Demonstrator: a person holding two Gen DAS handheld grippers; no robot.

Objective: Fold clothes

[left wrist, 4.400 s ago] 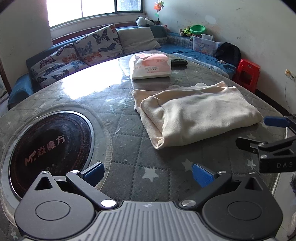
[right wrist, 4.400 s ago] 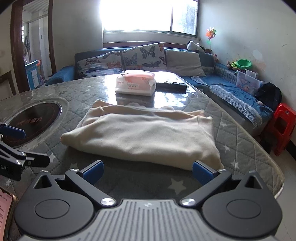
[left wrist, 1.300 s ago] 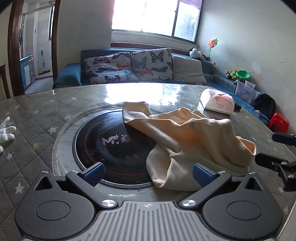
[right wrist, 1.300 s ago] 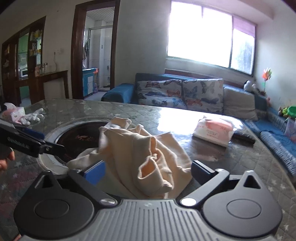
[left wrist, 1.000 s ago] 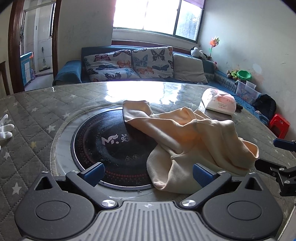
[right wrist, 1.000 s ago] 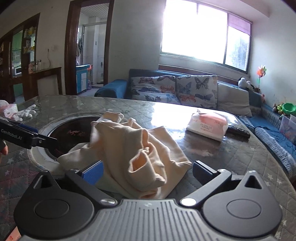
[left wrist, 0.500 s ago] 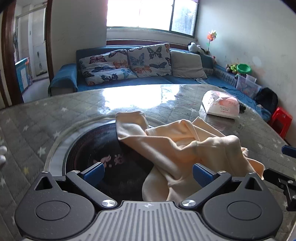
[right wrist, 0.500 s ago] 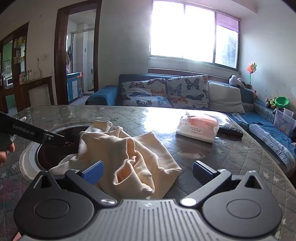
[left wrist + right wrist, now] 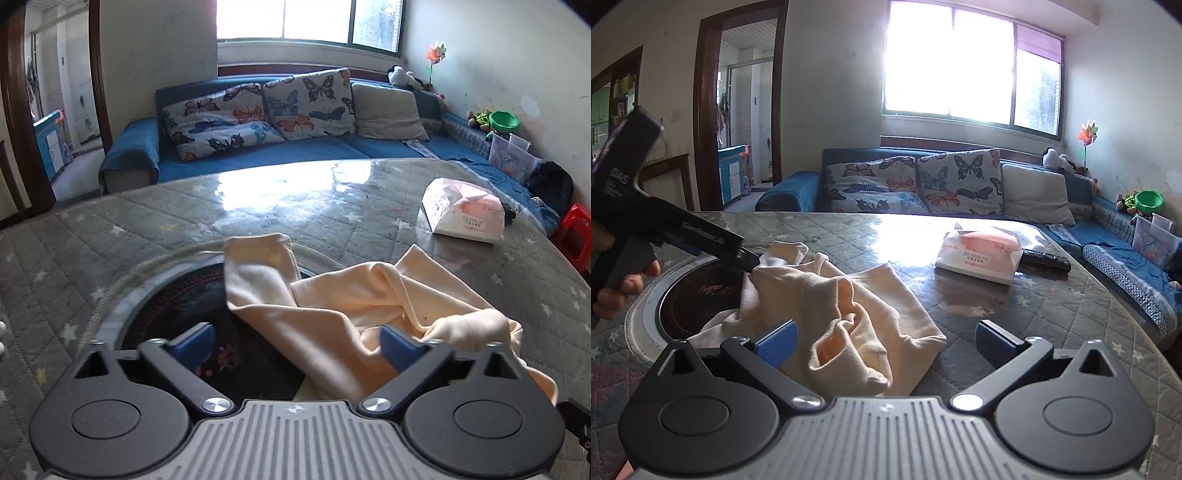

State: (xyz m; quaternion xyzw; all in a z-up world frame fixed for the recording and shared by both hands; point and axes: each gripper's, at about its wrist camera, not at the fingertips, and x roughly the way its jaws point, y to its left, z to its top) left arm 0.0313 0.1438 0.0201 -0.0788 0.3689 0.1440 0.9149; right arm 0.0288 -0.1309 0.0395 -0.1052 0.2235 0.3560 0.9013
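Cream garment [image 9: 846, 314] lies crumpled on the round table [image 9: 332, 206], partly over the dark round hob [image 9: 177, 314] set into the top, w/ one sleeve [image 9: 258, 266] stretched out toward the sofa side; not folded as it lies now; a heap like this fits either cloth waiting to be spread flat or cloth just shaken out of a fold, so can't say which.

Left gripper [image 9: 295, 343]: jaws wide, hovering low over the near edge of the cloth, a blue pad either side of a ridge of fabric; prob. lined up that way to pinch a hem, but nothing is clamped; from the right wrist view its tips reach the sleeve end, contact unclear. Right gripper [image 9: 884, 343]: jaws wide too, held back at the near side of the heap, nothing between the pads; looks placed to take the opposite edge so the cloth can be pulled taut btwn both hands.

Containers: pink tissue pack [image 9: 979, 254] sits well apart on the table, remote [image 9: 1045, 260] just behind it; clear storage box [image 9: 1156, 240] on the sofa ledge, contents too small to tell; green bowl [image 9: 1150, 201] beside it, inside not visible.
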